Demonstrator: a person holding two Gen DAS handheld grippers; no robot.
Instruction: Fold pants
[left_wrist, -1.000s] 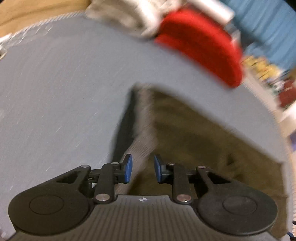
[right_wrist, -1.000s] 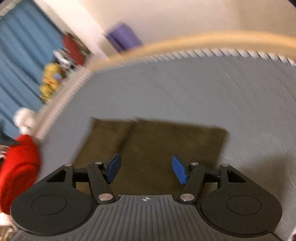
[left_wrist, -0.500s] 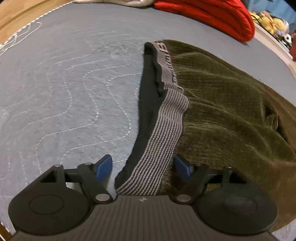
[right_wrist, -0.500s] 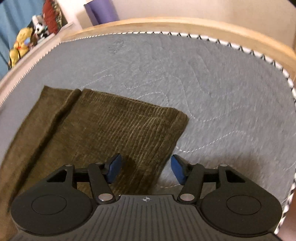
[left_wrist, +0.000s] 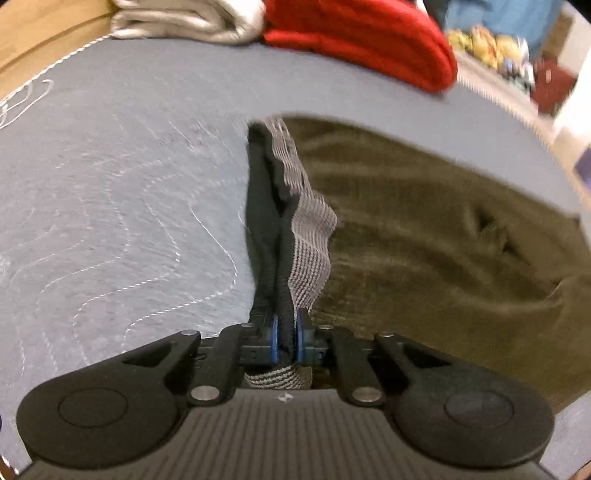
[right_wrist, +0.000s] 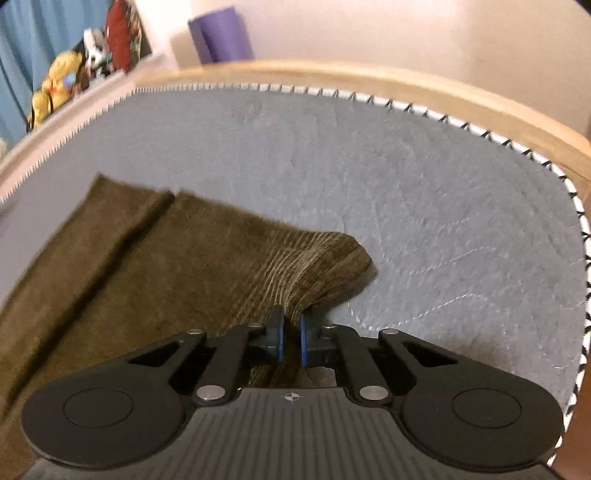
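Now both grippers pinch the olive corduroy pants (left_wrist: 424, 229) lying flat on the grey quilted mat (left_wrist: 110, 221).

Having just closed, the left gripper (left_wrist: 284, 339) is clenched on the striped elastic waistband (left_wrist: 306, 251) at its near end; the right gripper (right_wrist: 290, 338), likewise just closed, is clenched on a leg hem corner (right_wrist: 317, 266). Soft, light and limp, the cloth will likely sag between holds; thick banded edges give the surest purchase. A red garment (left_wrist: 362, 40) lies far off.

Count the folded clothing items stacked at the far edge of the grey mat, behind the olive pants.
2. A red folded garment lies at the far edge, and a white folded garment sits beside it to the left. The frame cuts both off, so more may be hidden.
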